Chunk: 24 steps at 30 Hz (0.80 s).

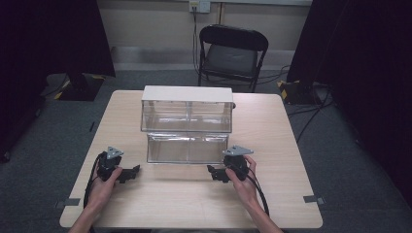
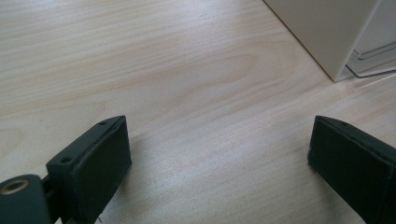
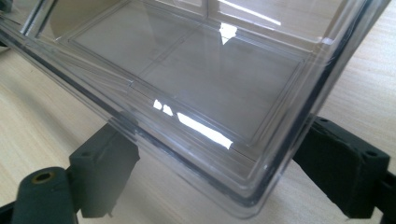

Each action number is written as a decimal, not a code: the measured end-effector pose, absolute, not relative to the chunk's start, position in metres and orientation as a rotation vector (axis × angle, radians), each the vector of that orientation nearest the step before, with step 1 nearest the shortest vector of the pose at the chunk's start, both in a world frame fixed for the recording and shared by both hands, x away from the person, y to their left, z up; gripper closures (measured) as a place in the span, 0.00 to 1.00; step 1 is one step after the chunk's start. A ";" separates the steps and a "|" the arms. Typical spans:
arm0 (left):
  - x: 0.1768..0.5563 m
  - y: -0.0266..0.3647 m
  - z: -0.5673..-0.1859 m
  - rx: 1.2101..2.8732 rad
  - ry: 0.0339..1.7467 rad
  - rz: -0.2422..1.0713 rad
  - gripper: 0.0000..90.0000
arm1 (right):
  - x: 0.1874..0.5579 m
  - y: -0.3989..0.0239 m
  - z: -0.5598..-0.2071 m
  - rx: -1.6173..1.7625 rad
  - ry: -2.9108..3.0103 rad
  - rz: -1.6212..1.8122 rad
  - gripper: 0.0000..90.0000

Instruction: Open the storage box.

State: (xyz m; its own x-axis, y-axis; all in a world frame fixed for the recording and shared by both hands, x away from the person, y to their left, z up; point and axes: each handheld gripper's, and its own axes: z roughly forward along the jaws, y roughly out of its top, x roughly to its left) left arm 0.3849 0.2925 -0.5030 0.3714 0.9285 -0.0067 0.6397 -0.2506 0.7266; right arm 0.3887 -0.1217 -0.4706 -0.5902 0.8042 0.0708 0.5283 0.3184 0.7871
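Pale wooden table point(image 1: 194, 204) carrying a two-tier clear drawer unit point(image 1: 187, 127), lower drawer point(image 1: 187, 148) pulled forward. Left gripper point(image 2: 219, 149) rests wide open, empty, aside. Right gripper point(image 3: 229, 172), jaws spread, straddles the drawer's front corner; closing squarely on the rim would likely prevent slipping. High view adds a folding chair point(image 1: 232, 53) behind.

The clear drawer point(image 3: 196, 79) runs past the right gripper view's top and left edges.

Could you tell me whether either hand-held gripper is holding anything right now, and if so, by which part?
The left hand-held gripper is open over bare table, holding nothing. The right hand-held gripper straddles the front corner of the pulled-out clear drawer, but whether its jaws actually grip it cannot be told.
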 end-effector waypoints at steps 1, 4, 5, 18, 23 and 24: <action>0.385 0.292 -0.503 1.987 1.350 0.574 0.06 | 0.389 -0.122 -0.471 1.195 2.255 1.154 0.15; 0.385 0.292 -0.503 1.988 1.350 0.574 0.06 | 0.389 -0.122 -0.471 1.192 2.255 1.157 0.15; 0.385 0.292 -0.503 1.988 1.350 0.574 0.06 | 0.389 -0.122 -0.471 1.193 2.255 1.161 0.15; 0.385 0.292 -0.503 1.988 1.350 0.574 0.06 | 0.386 -0.123 -0.468 1.190 2.246 1.189 0.15; 0.385 0.292 -0.503 1.988 1.350 0.574 0.06 | 0.384 -0.122 -0.466 1.189 2.237 1.190 0.15; 0.385 0.292 -0.503 1.987 1.351 0.574 0.06 | 0.383 -0.122 -0.465 1.190 2.238 1.195 0.14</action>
